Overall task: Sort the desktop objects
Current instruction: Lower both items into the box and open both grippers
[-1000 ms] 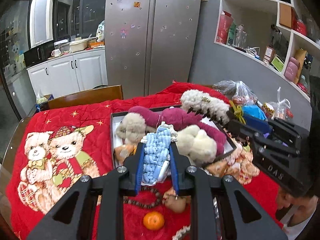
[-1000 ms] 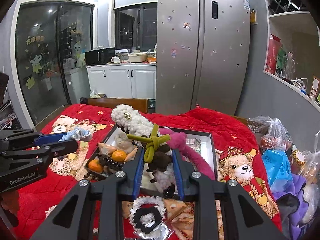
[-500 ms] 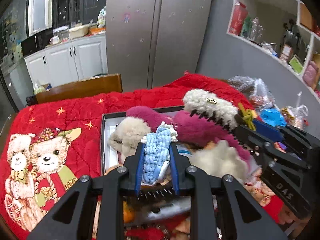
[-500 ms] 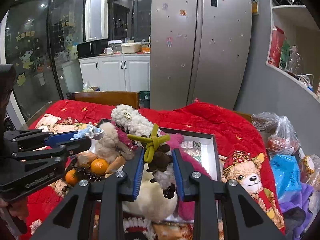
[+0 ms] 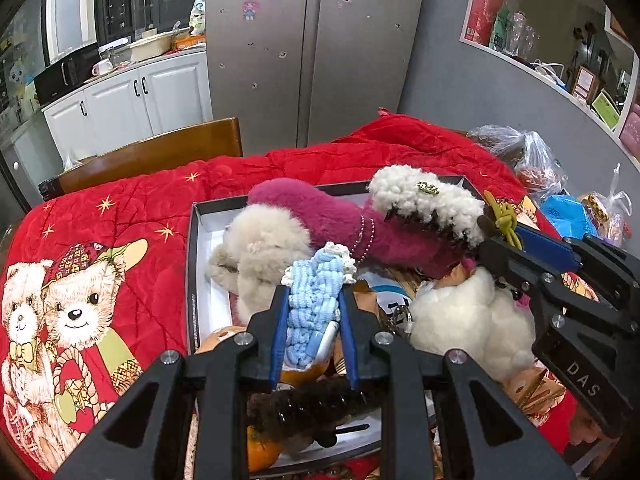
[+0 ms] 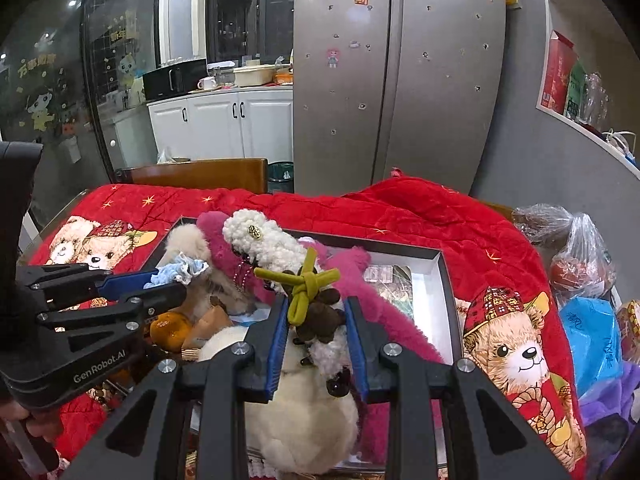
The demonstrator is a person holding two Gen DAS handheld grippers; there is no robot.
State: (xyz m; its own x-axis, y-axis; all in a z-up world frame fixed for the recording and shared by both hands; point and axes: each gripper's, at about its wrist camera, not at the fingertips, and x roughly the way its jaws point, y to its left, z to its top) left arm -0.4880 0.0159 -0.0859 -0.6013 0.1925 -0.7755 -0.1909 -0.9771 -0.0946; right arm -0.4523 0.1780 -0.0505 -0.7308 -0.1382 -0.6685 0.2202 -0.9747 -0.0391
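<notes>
Each hand-held gripper is clamped on something soft and light: left [image 5: 314,322] on a blue scrunchie [image 5: 316,292], right [image 6: 316,334] on a fluffy hair claw [image 6: 280,252], best squeezed mid-body.

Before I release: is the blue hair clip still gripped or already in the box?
Gripped: left gripper pads press the blue hair clip above the box.

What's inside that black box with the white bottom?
The box holds a magenta plush, a cream fluffy toy, a white pom-pom, an orange and a dark furry clip. Whatever lies beneath them is covered.
</notes>
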